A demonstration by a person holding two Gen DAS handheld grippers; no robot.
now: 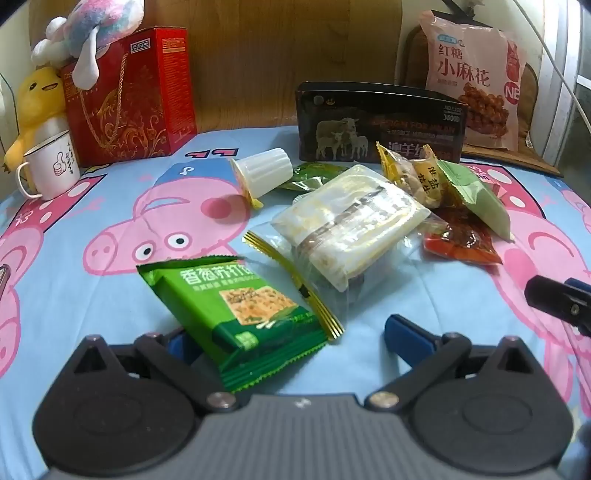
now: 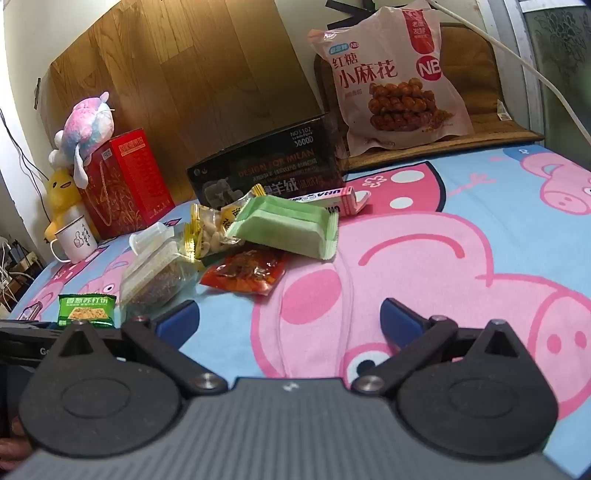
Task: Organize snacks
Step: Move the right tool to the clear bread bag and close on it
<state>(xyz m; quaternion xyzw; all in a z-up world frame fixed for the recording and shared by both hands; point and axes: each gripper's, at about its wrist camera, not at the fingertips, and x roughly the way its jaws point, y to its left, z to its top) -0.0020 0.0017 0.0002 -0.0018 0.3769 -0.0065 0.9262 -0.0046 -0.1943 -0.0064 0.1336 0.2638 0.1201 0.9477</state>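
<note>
Left tool (image 1: 291, 334): released, jaws at full spread, angled down toward the bed (image 1: 92, 295). The green cracker packet (image 1: 232, 321) lies flat on the sheet in the gap between its blue fingers (image 1: 408, 338); neither pad presses on it.

Right tool (image 2: 290, 321): released, jaws wide apart, nothing between them but the cartoon-pig sheet. Its tip (image 1: 557, 301) shows at the right edge of the left wrist view.

Landmark for the rest: the black box (image 1: 376, 123) printed with sheep, standing at the back of the bed.

- Just in front of the black box, a heap of snacks. The clear-wrapped cake packet (image 1: 351, 236) with gold-striped ends is the nearest part of the heap to the cracker packet and touches or overlaps its far corner.
- Front left of the box, a white jelly cup (image 1: 262, 171) lies on its side, with a dark green wrapper (image 1: 314, 175) beside it.
- Directly in front of the box, a yellow peanut packet (image 1: 410, 173).
- Front right of the box, a pale green packet (image 1: 476, 199) resting tilted on the heap, over a red spicy-snack packet (image 1: 461, 242).
- At the box's right end, a pink carton (image 2: 332, 201) lies on the sheet.
- Behind and right of the box, a large pink bag (image 1: 476, 77) of twisted dough snacks leans upright on a brown cushion (image 2: 491, 122).
- Well to the left of the box, a red gift box (image 1: 129, 96) with a pastel plush toy (image 1: 92, 29) on top, a yellow plush duck (image 1: 37, 99) beside it, and a white mug (image 1: 51, 166) in front of the duck.
</note>
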